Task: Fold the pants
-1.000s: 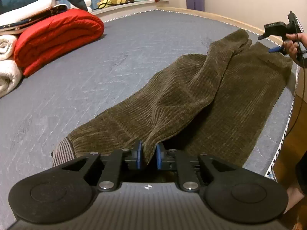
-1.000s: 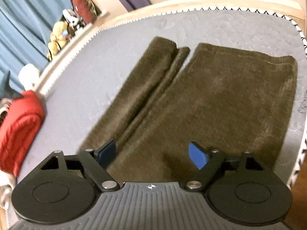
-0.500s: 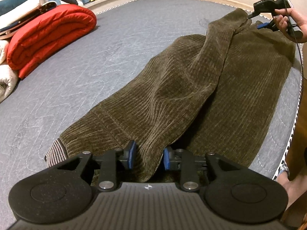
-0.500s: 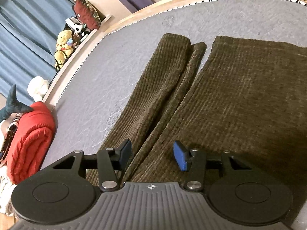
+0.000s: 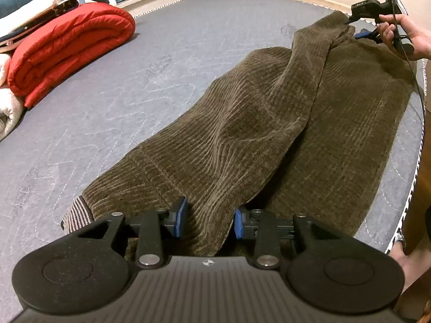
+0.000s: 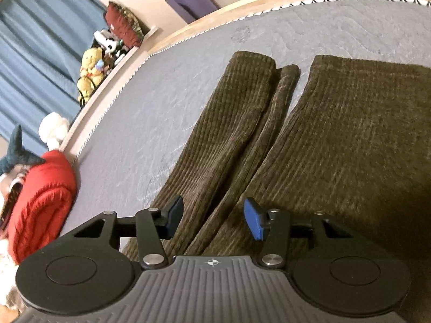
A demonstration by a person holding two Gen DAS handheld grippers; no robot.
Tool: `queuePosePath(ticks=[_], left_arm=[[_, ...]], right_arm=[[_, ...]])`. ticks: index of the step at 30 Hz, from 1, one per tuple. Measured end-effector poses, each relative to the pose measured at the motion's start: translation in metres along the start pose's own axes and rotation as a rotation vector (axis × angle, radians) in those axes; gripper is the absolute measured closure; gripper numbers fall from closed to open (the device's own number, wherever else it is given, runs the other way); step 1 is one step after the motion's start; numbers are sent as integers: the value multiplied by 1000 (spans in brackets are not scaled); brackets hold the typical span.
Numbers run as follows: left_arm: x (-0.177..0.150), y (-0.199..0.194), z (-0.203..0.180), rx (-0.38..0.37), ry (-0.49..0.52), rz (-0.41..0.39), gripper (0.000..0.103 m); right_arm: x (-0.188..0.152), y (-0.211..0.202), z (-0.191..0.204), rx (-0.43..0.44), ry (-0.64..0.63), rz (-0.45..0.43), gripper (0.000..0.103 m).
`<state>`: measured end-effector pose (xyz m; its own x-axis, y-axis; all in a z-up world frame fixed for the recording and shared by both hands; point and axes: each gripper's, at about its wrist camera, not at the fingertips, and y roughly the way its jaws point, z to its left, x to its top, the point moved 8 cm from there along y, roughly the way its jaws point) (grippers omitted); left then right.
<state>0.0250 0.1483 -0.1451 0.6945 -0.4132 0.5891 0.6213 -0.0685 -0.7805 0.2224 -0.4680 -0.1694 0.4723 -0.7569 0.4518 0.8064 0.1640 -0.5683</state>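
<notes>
On mattress (image 5: 107, 113): unlabelled brown pants (image 5: 269, 123)

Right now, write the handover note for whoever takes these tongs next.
Left tongs: opening, a ridge of the pants between the pads.
Right tongs: open, nothing gripped, over the leg ends.
Pants lie on the grey mattress, one leg bunched and twisted beside the flat one.
Done: pants laid out. Left: smooth the twisted leg, lay it over the other, fold up.

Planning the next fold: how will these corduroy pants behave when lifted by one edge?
The corduroy pants will likely sag limply: the folded-over leg already drapes in soft ripples. The ribbed pile probably grips the blue fingers rather than slipping. They look thick, so probably fairly heavy.
</notes>
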Motion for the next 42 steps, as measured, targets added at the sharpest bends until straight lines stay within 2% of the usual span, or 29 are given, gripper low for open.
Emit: queuePosePath(ticks=[3,9,14,18,20,24,29,30,31,32,35,42], left_arm=[[2,2,-1,-15,5,-1,76],[3,4,-2,-31,2,-1,79],[2,5,-1,-40,-2,0,78],[3,6,0,-42,-6,3,78],[4,6,-1,-41,-4,2,77],[4,7,0,-40,-4,4,77],[5,7,-1,-32,5,4,77],[6,7,-1,-31,5,4,77],[6,7,-1,-30,3,4,77],[6,8,-1,-30,1,3,77],[5,8,-1,-31,-1,2,79],[7,1,0,-15,0,-21,92]], right_arm=[[6,8,-6,26,45,-7,50],[10,27,-6,78,87,-4,50],[16,32,5,134,109,-43,50],[8,46,8,88,96,-13,50],[2,55,5,1,85,29,54],[-1,56,14,-49,74,12,54],[-6,60,24,-61,41,10,54],[-6,60,23,-58,39,5,55],[-5,61,23,-65,39,-1,65],[-5,60,21,-78,42,-5,78],[-3,55,15,-54,88,-8,91],[25,0,28,16,51,-74,93]])
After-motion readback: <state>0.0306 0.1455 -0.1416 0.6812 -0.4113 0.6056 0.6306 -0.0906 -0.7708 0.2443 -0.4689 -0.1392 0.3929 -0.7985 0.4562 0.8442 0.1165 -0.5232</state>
